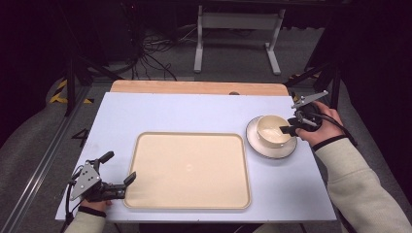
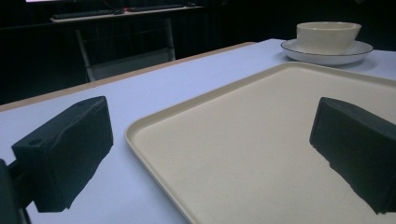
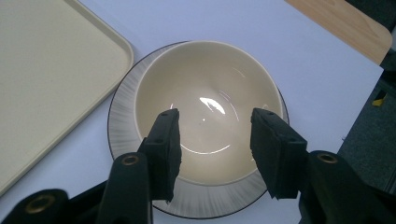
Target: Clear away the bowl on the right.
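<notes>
Directly below my right hand-held gripper (image 3: 212, 154) sits the bowl (image 3: 208, 109) on its plate (image 3: 126, 112), jaws half-spread above the near rim, gripping nothing; my left hand-held gripper (image 1: 116, 174), wide, waits far off by the tray (image 1: 187, 170) on the counter (image 1: 194, 109)

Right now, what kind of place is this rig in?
Probably a lab or data-collection workspace, not a kitchen: a pale blue tabletop on a wooden board, black cables on grey carpet behind it, a white metal desk frame, and dark surroundings. Tableware looks staged: cream bowl beside a beige tray.
</notes>
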Demonstrator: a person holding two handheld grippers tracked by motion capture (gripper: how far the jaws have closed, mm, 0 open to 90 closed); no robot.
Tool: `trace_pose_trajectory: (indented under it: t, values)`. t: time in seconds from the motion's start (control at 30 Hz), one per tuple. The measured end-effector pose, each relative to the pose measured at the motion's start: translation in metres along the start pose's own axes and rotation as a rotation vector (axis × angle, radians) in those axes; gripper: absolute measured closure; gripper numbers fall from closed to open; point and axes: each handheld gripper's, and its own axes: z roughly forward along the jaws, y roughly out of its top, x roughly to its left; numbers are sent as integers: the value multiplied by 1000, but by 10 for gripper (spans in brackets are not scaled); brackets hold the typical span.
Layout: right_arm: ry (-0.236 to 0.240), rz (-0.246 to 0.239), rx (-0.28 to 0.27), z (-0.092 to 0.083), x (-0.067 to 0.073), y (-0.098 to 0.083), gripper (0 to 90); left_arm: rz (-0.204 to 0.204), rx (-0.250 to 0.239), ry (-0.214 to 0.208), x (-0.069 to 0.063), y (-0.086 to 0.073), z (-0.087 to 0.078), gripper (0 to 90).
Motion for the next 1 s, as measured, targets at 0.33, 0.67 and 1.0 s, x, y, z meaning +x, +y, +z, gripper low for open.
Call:
trace_pose_trajectory:
  t: [0.33,0.67,1.0]
  values:
    - [-3,9,93,2,-17,8,487,-1,1,0,0,0,0,2]
    - [29,23,142,15,-42,10,462,0,2,-2,0,0,0,2]
    - [55,106,165,34,-60,4,452,2,2,-2,0,0,0,2]
